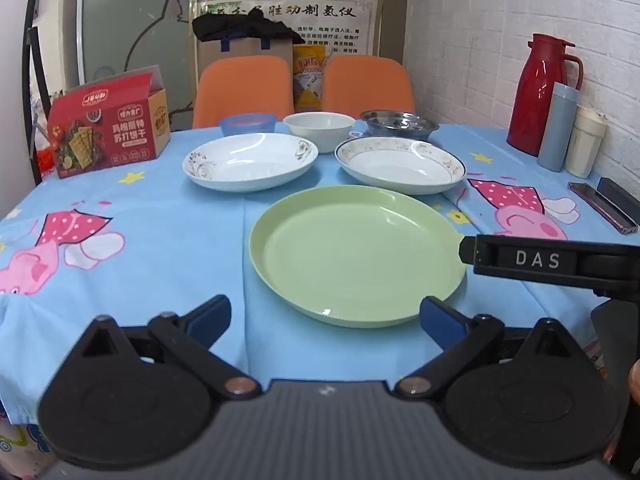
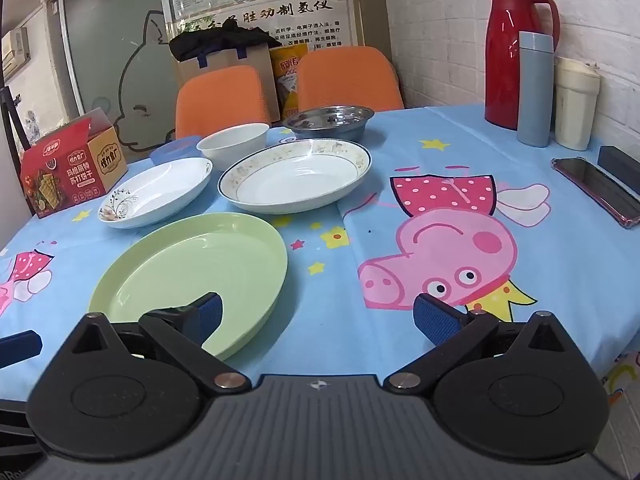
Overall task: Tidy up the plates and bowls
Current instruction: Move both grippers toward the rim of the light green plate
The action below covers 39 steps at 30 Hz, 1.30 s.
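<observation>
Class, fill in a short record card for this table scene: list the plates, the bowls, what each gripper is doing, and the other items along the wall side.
plates: green plate nearest; floral white plate behind on the left; gold-rimmed plate behind on the right
bowls: blue bowl, white bowl, steel bowl, in a row at the far side
stacking: none, all dishes lie apart
left gripper: open, empty
right gripper: open, empty, beside the green plate
wall side: red jug, grey flask, cream cup, phone
</observation>
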Motion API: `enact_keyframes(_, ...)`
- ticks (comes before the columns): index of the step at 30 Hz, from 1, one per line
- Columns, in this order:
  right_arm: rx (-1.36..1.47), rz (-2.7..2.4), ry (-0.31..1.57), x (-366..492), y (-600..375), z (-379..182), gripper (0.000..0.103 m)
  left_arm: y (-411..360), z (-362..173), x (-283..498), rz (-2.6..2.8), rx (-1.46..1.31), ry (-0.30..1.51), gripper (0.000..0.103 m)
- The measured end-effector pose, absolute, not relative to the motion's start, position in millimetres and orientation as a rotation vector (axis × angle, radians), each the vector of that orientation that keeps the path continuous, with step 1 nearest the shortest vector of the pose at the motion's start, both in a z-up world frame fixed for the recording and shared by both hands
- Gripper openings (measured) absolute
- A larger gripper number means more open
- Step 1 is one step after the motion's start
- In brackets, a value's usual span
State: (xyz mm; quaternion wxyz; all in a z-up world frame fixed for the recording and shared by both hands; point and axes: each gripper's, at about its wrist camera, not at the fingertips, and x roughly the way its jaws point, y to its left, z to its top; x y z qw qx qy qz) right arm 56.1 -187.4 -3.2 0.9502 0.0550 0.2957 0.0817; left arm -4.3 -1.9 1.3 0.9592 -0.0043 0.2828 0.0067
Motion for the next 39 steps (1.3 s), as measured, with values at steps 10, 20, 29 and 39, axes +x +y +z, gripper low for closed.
enact_keyframes(10, 0.102, 0.179, 0.601, 54.5, -189.3, -2.6, 0.103, -5.7, -0.5, -1.6, 0.003, -0.023, 0.597, 0.1)
enact_keyframes(20, 0.102, 0.176, 0.601, 56.7, -186.8, -3.2, 0.103, -2.2, 2.0, 1.8, -0.012, -0.041, 0.595, 0.1)
enact_keyframes(29, 0.097, 0.172, 0.599, 56.5, -184.4, -1.8, 0.103, 0.6, 3.8, 0.8, -0.024, -0.053, 0.592, 0.1)
enact_keyframes(39, 0.092, 0.175, 0.599, 56.4, -182.8, -1.7, 0.103, 1.0, 6.0, 0.3, -0.028, -0.046, 0.587, 0.1)
